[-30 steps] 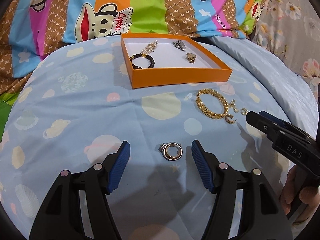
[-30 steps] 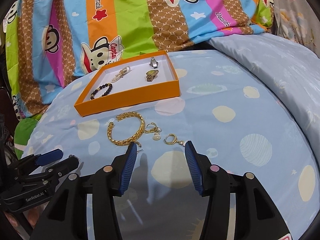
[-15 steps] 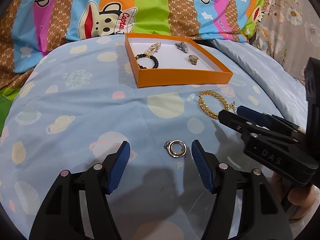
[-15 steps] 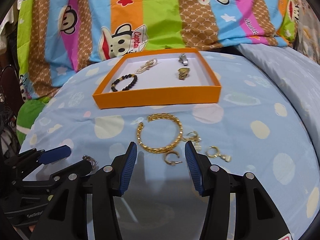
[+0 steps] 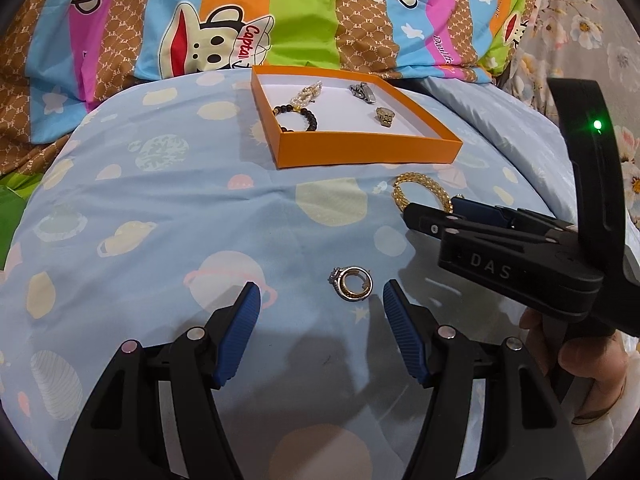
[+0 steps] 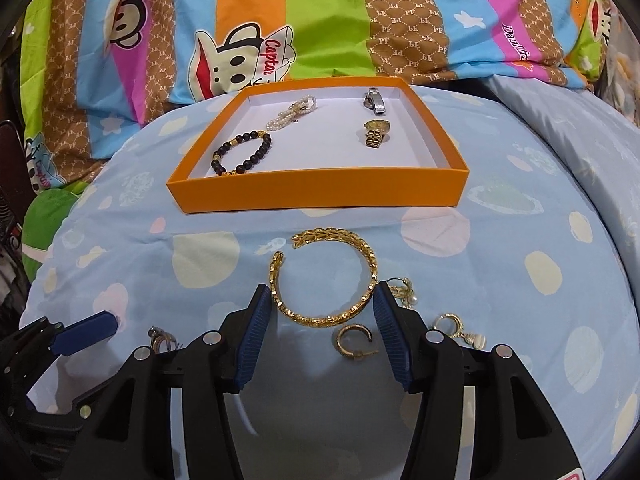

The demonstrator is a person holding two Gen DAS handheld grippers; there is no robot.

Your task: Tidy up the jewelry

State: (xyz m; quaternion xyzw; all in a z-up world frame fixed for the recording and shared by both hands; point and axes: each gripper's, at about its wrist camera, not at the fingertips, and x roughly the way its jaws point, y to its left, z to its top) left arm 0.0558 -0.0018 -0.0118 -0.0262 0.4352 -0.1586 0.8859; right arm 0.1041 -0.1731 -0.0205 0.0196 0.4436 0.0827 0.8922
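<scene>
On the bed, before the orange box [image 6: 316, 192], the right tool [image 6: 318, 326], its jaws just opening and unclenched, frames the gold bangle [image 6: 324, 280], which I judge must next be clamped, while the left tool [image 5: 320, 320] waits released beside the ring [image 5: 352, 283].

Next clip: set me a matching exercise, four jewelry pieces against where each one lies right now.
Things:
1. black bead bracelet
2. gold cuff bangle
3. gold watch
4. pair of rings

Places:
A. on the blue sheet, between the right claw tips
B. in the orange box, its left half in the right wrist view
C. on the blue sheet, just ahead of the open left claw
D. in the orange box, its right half in the right wrist view

Pairs: 1-B, 2-A, 3-D, 4-C
</scene>
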